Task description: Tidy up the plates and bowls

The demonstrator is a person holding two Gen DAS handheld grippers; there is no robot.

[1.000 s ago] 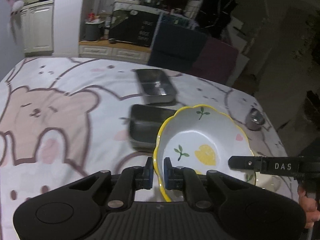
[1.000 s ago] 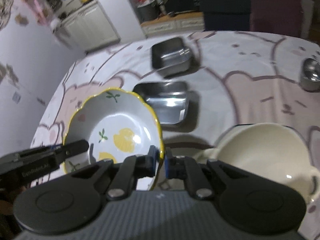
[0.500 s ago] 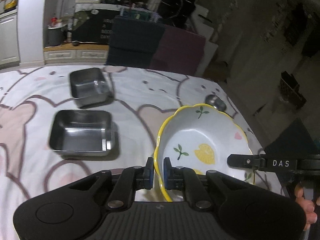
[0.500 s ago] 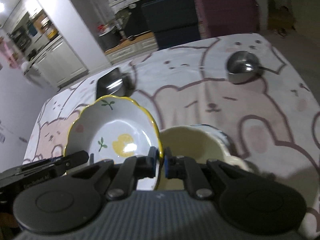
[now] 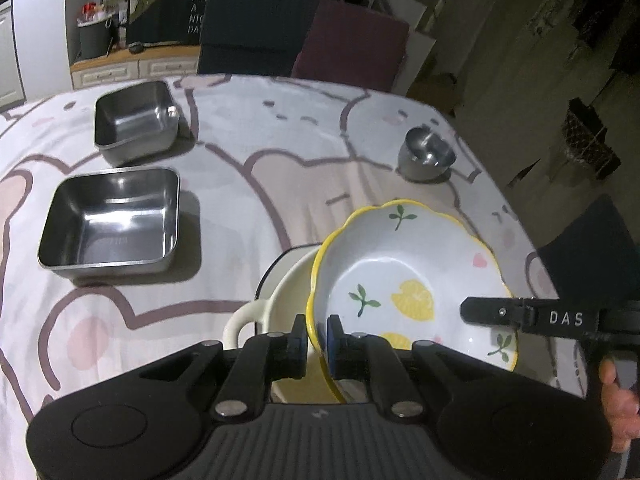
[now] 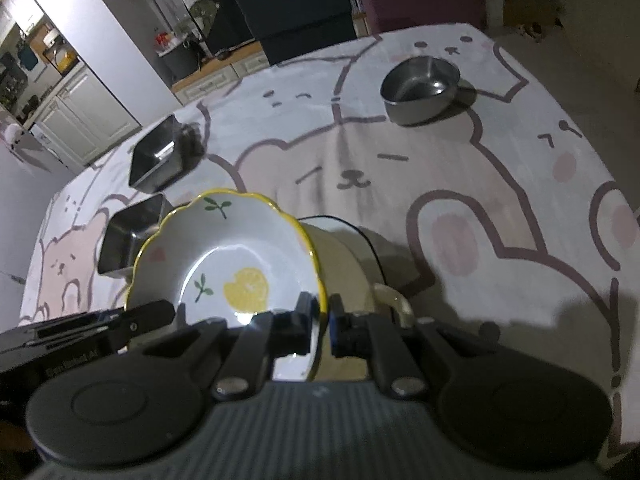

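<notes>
A white scalloped ceramic plate with a yellow rim and lemon-and-leaf print (image 5: pixel 408 280) is carried between both claws: the left gripper (image 5: pixel 317 338) is clenched on its near rim in the left wrist view, and the right gripper (image 6: pixel 320 322) is clenched on the opposite rim in the right wrist view. The plate is held tilted above a cream enamel two-handled pot with a dark rim (image 5: pixel 280 292), which stands on the bear-printed tablecloth (image 5: pixel 248 184), and partly overlaps it. Two risks are judged likely: the thin glazed rim could slip from the narrow pads if one hand were moved faster than the other, and the plate could be knocked against the pot's edge or handle if it were lowered off-centre, chipping either piece. An uneven release could leave the plate rocking on the pot rim. A larger square stainless steel tray (image 5: pixel 112 222), a smaller square stainless steel tray (image 5: pixel 136 124) and a small round steel bowl (image 5: pixel 426 154) stand well apart from the pot. The letters "DAS" are read on the right gripper's finger in the left wrist view; the print on the other finger in the right wrist view is too blurred to be read, and the sign in the background is only partly legible
</notes>
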